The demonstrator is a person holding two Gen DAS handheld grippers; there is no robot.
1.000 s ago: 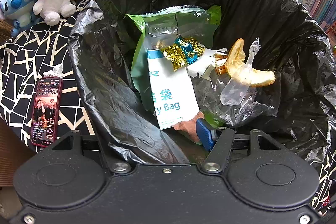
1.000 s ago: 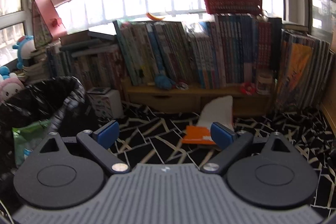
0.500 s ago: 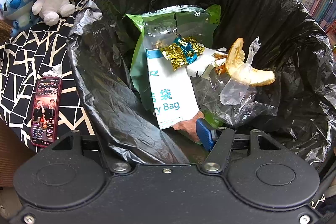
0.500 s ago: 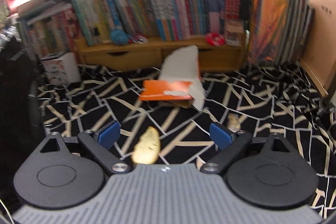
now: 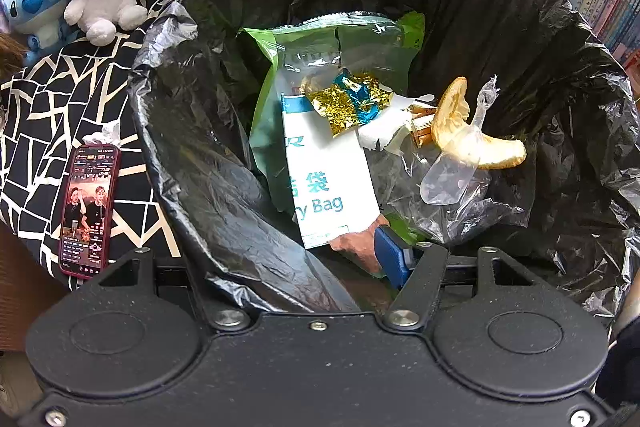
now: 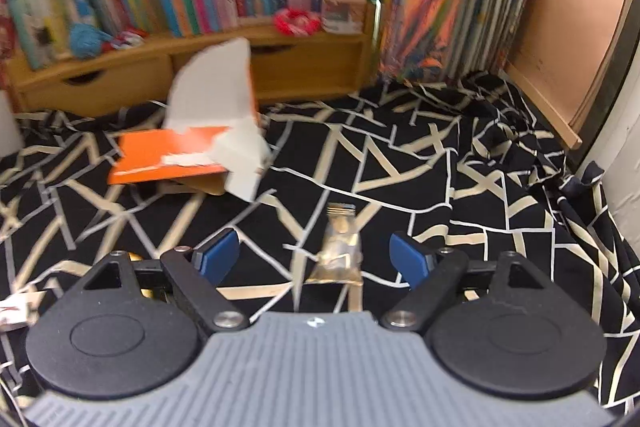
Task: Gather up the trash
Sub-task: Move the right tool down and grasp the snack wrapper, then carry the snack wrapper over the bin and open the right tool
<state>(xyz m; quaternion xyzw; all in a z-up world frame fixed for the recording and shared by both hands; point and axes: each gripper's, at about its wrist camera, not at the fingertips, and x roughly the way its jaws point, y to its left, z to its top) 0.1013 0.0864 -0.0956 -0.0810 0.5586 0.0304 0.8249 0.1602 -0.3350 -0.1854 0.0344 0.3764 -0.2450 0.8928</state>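
Pickup step: our right gripper (image 6: pixel 312 251) closing around small gold packet (image 6: pixel 339 247), twelve o'clock, untouched. Next: lower, pinch. Our left gripper (image 5: pixel 288 259) clamps bin rim (image 5: pixel 256 267).

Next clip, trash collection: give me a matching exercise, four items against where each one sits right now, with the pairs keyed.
Items:
1. gold foil wrapper
2. phone
3. small clear packet
4. torn orange box

Places:
A. on the patterned cloth, in front of the wooden shelf
B. inside the black trash bag, on top of the white bag
C. on the patterned cloth, between the open fingers of the right tool
D. on the cloth beside the bin, screen lit

Pairs: 1-B, 2-D, 3-C, 4-A
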